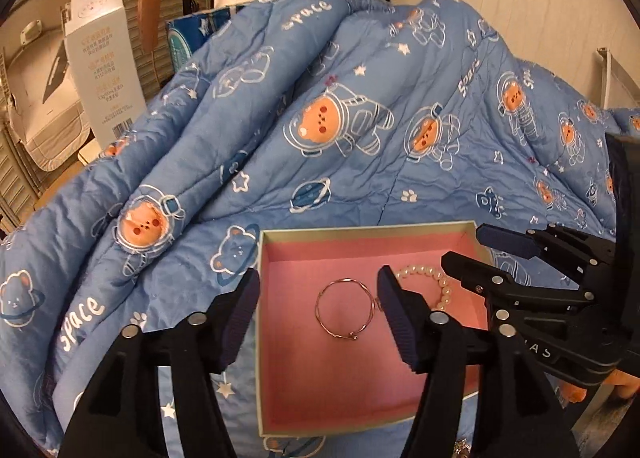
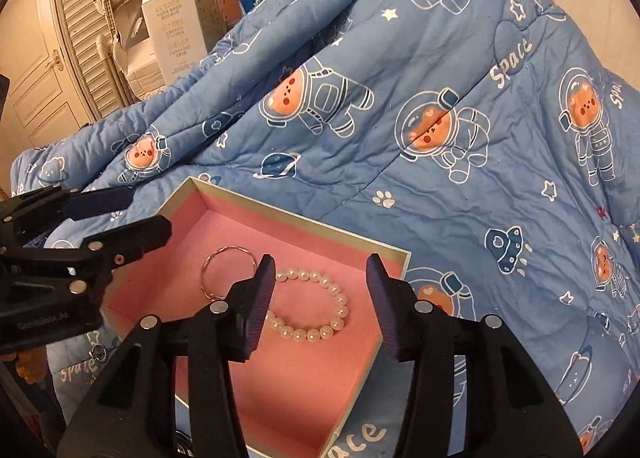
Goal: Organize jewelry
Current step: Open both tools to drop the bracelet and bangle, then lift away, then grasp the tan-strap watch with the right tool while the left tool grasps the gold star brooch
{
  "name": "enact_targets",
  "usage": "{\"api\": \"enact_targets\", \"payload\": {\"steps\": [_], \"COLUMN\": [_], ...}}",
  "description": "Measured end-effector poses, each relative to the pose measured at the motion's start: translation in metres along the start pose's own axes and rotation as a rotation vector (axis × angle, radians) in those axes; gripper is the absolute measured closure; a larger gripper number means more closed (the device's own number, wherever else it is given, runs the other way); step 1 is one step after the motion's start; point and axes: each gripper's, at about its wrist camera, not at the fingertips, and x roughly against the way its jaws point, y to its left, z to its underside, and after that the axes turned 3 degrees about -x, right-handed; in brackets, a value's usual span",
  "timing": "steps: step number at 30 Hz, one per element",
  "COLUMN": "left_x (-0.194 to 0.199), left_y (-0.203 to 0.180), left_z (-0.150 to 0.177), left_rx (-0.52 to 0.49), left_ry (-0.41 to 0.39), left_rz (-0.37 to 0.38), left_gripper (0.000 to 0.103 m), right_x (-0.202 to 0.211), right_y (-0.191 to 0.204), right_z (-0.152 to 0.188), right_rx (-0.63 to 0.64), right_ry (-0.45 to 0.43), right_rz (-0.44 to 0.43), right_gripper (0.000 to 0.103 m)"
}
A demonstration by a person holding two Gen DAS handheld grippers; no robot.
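I am holding both tools released over the pink box (image 1: 280, 410) on the bed: the bangle (image 1: 345, 308) is lying between my left tool's (image 1: 316, 318) jaws, the pearl bracelet (image 2: 312, 304) between my right tool's (image 2: 320, 306), each directly below.

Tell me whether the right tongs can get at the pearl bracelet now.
Probably yes: the right tongs stand open just above the pearl bracelet, which lies uncovered in the open box, apart from the ring.
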Motion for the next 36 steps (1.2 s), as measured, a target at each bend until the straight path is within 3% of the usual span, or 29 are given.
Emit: {"api": "enact_targets", "payload": {"steps": [2,6,13,18,33,36], "left_x": [0.018,0.043,0.064,0.074,0.087,0.083], "left_y": [0.010,0.023,0.030,0.030,0.020,0.013], "left_z": [0.004,0.024,0.082,0.116,0.185,0.191], "left_rx": [0.034,0.070,0.063,0.052,0.064,0.041], "left_ry": [-0.054,-0.106,-0.080,-0.058,-0.013,-0.003], "left_rz": [-0.012,-0.048,-0.091,-0.099,-0.092,-0.100], "left_gripper": [0.015,0.009,0.009,0.008,0.008,0.015], "right_x": [0.012,0.034,0.065,0.080,0.085,0.082], "right_y": [0.002,0.013,0.040,0.044,0.045,0.049], "right_z": [0.003,0.017,0.055,0.078,0.135,0.139], "right_rx": [-0.011,0.007,0.121,0.135,0.167,0.196], "right_ry": [-0.023,-0.040,-0.065,-0.067,0.001,0.010], "right_rz": [-0.011,-0.029,-0.053,-0.082,-0.089,-0.092], "right_gripper": [0.039,0.038,0.037,0.037,0.037,0.037]}}
